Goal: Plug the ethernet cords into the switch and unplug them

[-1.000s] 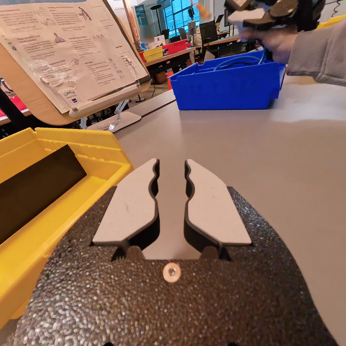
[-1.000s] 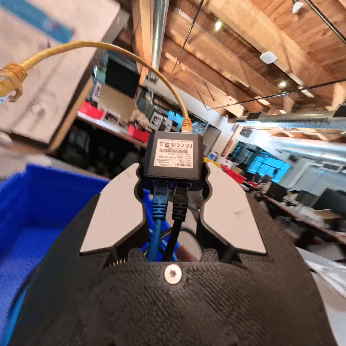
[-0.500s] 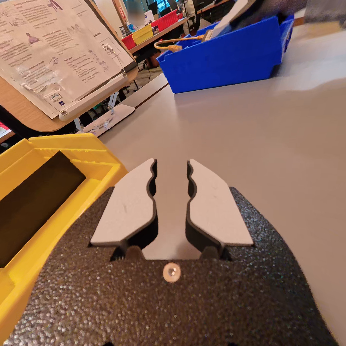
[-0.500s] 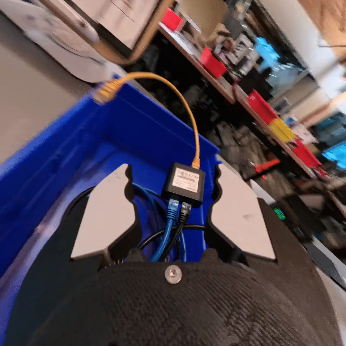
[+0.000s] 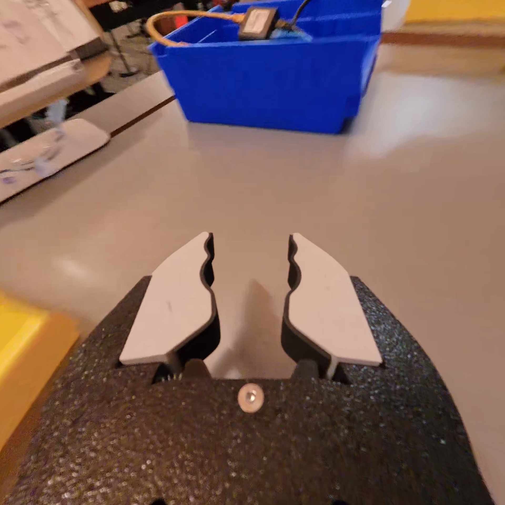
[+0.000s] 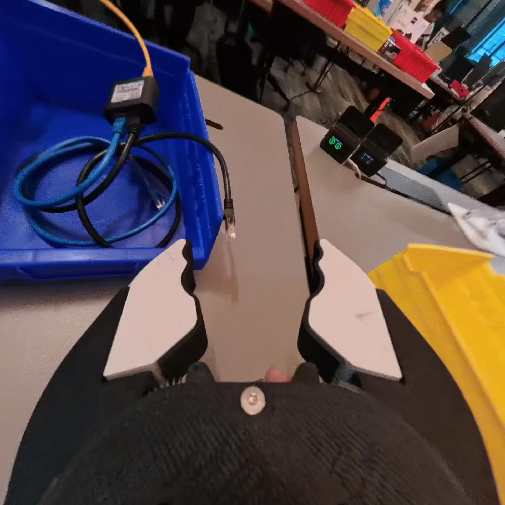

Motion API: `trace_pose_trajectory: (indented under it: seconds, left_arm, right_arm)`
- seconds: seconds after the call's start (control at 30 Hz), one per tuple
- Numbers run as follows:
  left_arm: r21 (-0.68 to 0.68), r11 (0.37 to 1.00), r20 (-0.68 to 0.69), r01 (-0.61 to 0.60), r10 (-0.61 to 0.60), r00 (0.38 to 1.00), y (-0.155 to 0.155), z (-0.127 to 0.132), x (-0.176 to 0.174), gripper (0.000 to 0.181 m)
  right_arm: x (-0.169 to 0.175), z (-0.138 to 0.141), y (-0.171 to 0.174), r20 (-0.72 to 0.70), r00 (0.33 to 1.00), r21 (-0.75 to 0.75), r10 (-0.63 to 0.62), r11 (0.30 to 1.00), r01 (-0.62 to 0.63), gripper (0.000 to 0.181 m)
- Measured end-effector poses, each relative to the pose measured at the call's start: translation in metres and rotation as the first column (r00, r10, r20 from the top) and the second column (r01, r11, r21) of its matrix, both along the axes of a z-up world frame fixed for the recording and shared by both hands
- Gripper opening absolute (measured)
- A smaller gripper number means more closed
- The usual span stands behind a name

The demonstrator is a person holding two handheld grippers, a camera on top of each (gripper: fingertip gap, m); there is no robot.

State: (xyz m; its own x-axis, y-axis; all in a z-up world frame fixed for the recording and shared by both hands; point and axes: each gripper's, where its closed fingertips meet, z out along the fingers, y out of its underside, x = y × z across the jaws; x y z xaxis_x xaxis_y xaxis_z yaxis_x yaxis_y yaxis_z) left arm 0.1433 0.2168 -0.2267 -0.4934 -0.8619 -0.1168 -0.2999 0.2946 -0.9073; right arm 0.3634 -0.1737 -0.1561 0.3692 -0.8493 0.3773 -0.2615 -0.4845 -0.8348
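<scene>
The small black switch lies in the blue bin with a blue cord, a black cord and a yellow cord plugged in. The black cord's free plug hangs over the bin's right wall. My right gripper is open and empty, just in front of the bin's near right corner. My left gripper is open and empty over the bare table, well short of the bin. The switch and the yellow cord show at the bin's top there.
A yellow bin stands at my right gripper's right side, another yellow bin at my left gripper's left. Two small black devices with lit screens sit on the far table. A document stand's white base is at the left. Some 45 cm of space lies between my two pairs of fingers. Between my right fingertips and the small black switch there is roughly 20 cm. Look for it in the left wrist view too.
My right gripper let go of the switch into the blue bin, opened wide and pulled back out of it. My left gripper opened wider and turned toward the blue bin.
</scene>
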Motion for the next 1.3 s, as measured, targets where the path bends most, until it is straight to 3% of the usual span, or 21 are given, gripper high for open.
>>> trace_pose_trajectory:
  seconds: [0.1,0.2,0.27,0.37,0.47,0.53,0.6,0.73,0.8,0.97,1.0,1.03,1.07,1.13,1.2,1.23,1.3]
  left_arm:
    - [-0.062,0.993,-0.028,0.105,-0.107,0.994,-0.061,0.020,0.032,0.065]
    - [-0.110,0.986,-0.036,0.127,-0.132,0.991,-0.118,0.041,0.073,0.077]
    - [-0.167,0.980,-0.087,0.112,-0.128,0.988,-0.156,0.045,0.100,0.089]
    - [-0.103,0.994,-0.167,-0.021,0.003,0.986,-0.188,0.031,0.141,0.108]
    - [-0.016,0.991,-0.146,-0.135,0.131,0.981,-0.194,0.017,0.171,0.108]
    - [-0.009,0.984,-0.151,-0.180,0.176,0.973,-0.193,0.008,0.178,0.102]
    - [-0.033,0.981,-0.154,-0.190,0.183,0.971,-0.192,0.003,0.181,0.100]
    - [-0.033,0.981,-0.155,-0.190,0.182,0.971,-0.191,0.002,0.179,0.093]
    - [-0.009,0.984,-0.160,-0.177,0.173,0.972,-0.190,0.000,0.176,0.089]
    - [-0.053,0.987,-0.202,-0.153,0.139,0.969,-0.190,-0.005,0.169,0.082]
    - [-0.061,0.987,-0.207,-0.149,0.134,0.969,-0.191,-0.006,0.169,0.082]
    - [-0.068,0.986,-0.208,-0.150,0.133,0.969,-0.191,-0.006,0.168,0.082]
    - [-0.074,0.987,-0.207,-0.144,0.126,0.970,-0.191,-0.005,0.167,0.081]
    - [-0.084,0.987,-0.200,-0.134,0.115,0.973,-0.192,-0.001,0.165,0.081]
    - [-0.089,0.989,-0.185,-0.120,0.102,0.978,-0.192,0.003,0.164,0.080]
    - [-0.090,0.989,-0.180,-0.116,0.098,0.979,-0.192,0.005,0.163,0.080]
    - [-0.091,0.990,-0.177,-0.106,0.089,0.980,-0.192,0.007,0.162,0.080]
  right_arm:
    - [-0.007,-0.024,0.000,-0.010,0.999,0.205,0.035,0.978,-0.033,0.085]
    - [0.000,-0.032,0.000,0.012,1.000,0.449,0.018,0.893,-0.021,0.078]
    - [0.005,-0.032,0.004,0.028,1.000,0.562,-0.002,0.827,-0.014,0.076]
    - [0.006,-0.041,0.018,0.012,0.999,0.563,0.053,0.825,-0.051,0.078]
    - [0.012,-0.045,0.030,0.046,0.994,0.559,0.099,0.822,-0.108,0.080]
    - [0.021,-0.038,0.035,0.081,0.991,0.607,0.104,0.783,-0.132,0.084]
    - [0.022,-0.027,0.050,0.143,0.974,0.650,0.175,0.725,-0.225,0.076]
    - [0.029,-0.031,0.055,0.132,0.977,0.636,0.169,0.742,-0.214,0.071]
    - [0.029,-0.028,0.054,0.122,0.980,0.671,0.159,0.714,-0.200,0.069]
    - [0.011,0.016,0.052,0.306,0.939,0.722,0.157,0.605,-0.336,0.014]
    - [0.012,0.008,0.056,0.255,0.948,0.712,0.193,0.626,-0.319,0.011]
    - [0.016,-0.009,0.052,0.147,0.970,0.675,0.195,0.697,-0.242,0.016]
    - [0.023,-0.023,0.035,0.061,0.993,0.614,0.101,0.781,-0.117,0.033]
    - [0.029,-0.029,0.005,0.039,0.999,0.532,-0.034,0.847,0.008,0.053]
    - [0.030,-0.034,0.004,0.037,0.999,0.555,0.000,0.832,-0.021,0.049]
    - [0.028,-0.035,0.013,0.033,0.997,0.599,0.074,0.797,-0.079,0.036]
    - [0.024,-0.038,0.028,0.017,0.984,0.664,0.179,0.733,-0.145,0.036]
